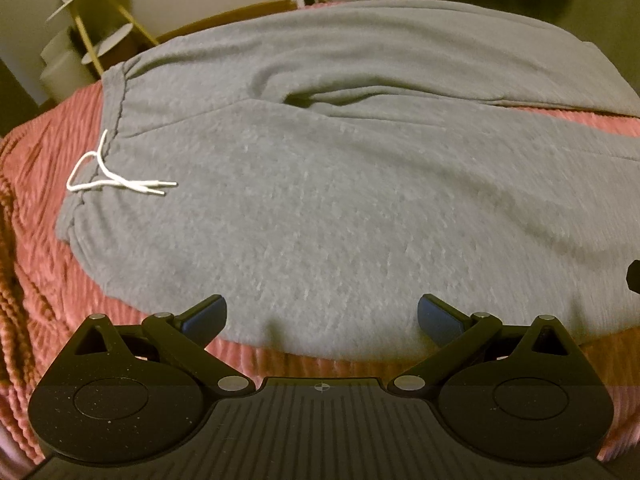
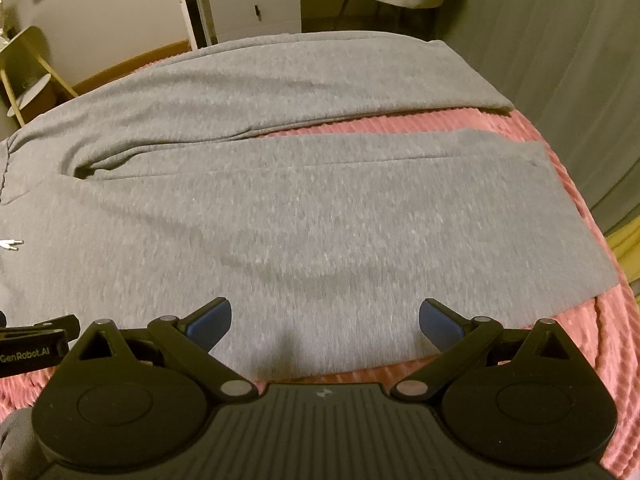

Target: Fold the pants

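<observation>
The grey pants lay spread flat on the pink bedspread, legs apart, waistband toward the left. Both the left tongs and the right tongs hung released over the near edge, gripping nothing. A shallow pinch would likely catch only the top layer, or snag bedspread, skewing the fold.

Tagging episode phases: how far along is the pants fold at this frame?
Done: the grey sweatpants lie spread flat on the pink bedspread, legs apart, white drawstring at the waistband; no fold shows. In hand: nothing; the left gripper and right gripper are both open over the near edge of the near leg. Left: every fold, probably starting with laying one leg over the other.
</observation>
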{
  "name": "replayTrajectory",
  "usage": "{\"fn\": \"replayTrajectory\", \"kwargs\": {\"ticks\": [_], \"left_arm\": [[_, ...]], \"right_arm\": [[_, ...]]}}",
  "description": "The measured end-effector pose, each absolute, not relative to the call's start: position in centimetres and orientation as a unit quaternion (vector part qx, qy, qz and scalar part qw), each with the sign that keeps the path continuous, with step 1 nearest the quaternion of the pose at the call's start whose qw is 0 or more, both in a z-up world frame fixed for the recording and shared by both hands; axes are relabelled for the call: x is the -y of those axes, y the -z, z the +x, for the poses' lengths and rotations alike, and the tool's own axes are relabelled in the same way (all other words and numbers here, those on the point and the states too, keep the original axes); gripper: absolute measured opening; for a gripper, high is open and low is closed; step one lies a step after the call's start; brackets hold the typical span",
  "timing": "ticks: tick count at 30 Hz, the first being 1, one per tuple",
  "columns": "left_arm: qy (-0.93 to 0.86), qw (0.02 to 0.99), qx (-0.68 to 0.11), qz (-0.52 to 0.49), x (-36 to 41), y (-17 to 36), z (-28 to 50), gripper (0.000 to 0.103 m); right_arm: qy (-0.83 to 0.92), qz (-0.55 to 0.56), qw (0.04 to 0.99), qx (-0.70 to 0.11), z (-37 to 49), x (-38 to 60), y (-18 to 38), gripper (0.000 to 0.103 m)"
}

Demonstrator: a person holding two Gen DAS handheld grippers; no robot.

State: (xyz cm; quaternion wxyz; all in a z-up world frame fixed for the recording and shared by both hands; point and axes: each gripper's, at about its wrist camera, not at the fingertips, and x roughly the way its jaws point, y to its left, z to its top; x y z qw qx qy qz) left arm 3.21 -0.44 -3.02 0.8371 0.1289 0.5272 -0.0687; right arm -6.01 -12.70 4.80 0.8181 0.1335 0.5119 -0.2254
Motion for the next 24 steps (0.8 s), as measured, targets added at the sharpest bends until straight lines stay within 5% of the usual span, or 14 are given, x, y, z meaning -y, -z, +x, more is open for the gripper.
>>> {"fn": "replayTrajectory", "kwargs": {"ticks": [11, 16, 24], "left_arm": [[0.046, 0.838, -0.536, 0.096, 0.2, 2.5, 7.7, 0.103], [0.020, 0.846, -0.532, 0.012, -0.1, 0.8, 12.8, 0.103], [-0.109, 0.846, -0.505, -0.132, -3.9, 1.6, 18.6, 0.103]], "right_arm": [[0.235, 0.130, 0.832, -0.486, -1.4, 17.0, -5.5, 0.100], [0.275, 0.122, 0.899, -0.319, 2.5, 21.4, -7.8, 0.100], [0.243, 0.196, 0.862, -0.399, 17.6, 30.3, -4.8, 0.100]]}}
